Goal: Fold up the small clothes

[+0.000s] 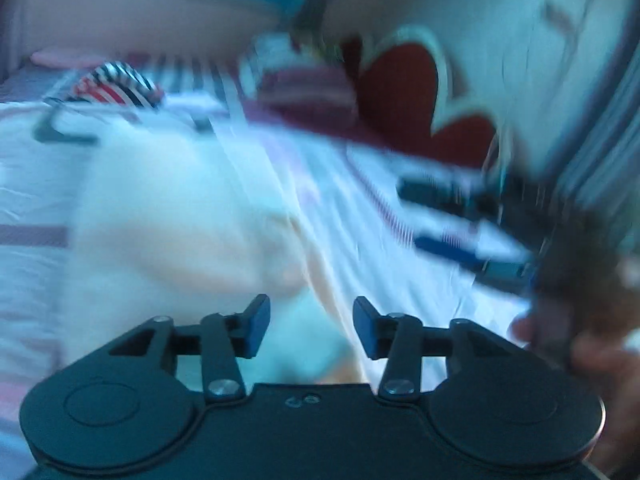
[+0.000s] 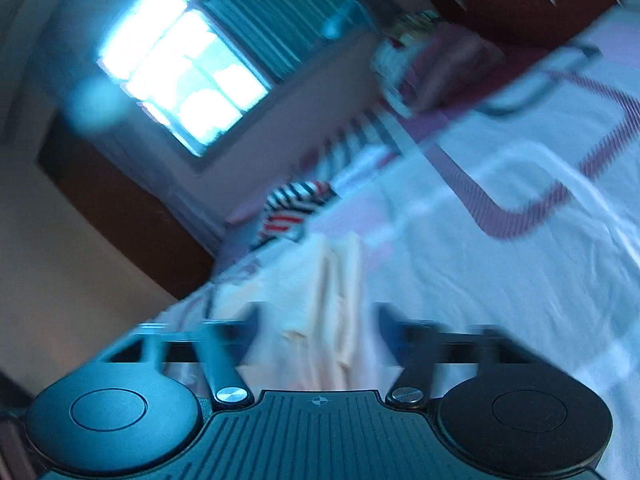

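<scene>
Bedsheet (image 1: 36, 184) carries a cream garment (image 1: 172, 216) near its middle. Left gripper (image 1: 311, 326) and right gripper (image 2: 316, 332) stand spread, pinching nothing. Striped clothing (image 1: 116, 88) lies at the far edge.

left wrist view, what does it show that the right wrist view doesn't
Only the left wrist view shows the other gripper and the hand holding it. Only the right wrist view shows the whole bright window. Both show the cream garment on the bed sheet, the striped garment, the red heart cushion, and open, empty jaws.
</scene>
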A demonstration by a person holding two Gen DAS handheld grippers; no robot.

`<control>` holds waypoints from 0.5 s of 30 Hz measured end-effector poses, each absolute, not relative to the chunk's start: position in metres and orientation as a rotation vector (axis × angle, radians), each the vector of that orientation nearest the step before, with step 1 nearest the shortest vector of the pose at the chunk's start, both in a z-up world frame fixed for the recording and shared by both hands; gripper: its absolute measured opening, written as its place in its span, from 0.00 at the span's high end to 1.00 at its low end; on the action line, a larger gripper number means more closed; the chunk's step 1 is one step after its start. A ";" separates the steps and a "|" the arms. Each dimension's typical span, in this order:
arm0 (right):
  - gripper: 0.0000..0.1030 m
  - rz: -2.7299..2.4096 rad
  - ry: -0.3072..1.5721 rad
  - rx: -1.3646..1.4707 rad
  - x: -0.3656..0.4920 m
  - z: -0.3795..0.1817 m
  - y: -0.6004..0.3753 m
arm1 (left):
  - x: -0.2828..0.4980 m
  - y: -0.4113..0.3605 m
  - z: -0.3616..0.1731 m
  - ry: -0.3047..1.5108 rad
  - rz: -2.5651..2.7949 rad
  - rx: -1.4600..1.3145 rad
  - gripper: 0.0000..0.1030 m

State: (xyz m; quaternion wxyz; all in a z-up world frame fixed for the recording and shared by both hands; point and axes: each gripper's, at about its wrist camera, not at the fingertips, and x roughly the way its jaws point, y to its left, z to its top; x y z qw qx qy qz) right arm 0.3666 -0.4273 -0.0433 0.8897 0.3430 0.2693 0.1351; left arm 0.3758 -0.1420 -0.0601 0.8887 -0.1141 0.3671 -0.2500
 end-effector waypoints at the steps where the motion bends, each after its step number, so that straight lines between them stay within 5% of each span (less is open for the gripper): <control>1: 0.34 0.306 0.561 0.712 0.369 -0.041 -0.423 | 0.377 -0.129 -0.055 0.731 -0.483 -0.260 0.51; 5: 0.48 0.359 0.610 0.697 0.388 -0.045 -0.399 | 0.405 -0.084 -0.054 0.687 -0.297 -0.276 0.51; 15: 0.51 0.402 0.727 0.563 0.432 -0.076 -0.358 | 0.456 -0.064 -0.091 0.806 -0.185 -0.180 0.49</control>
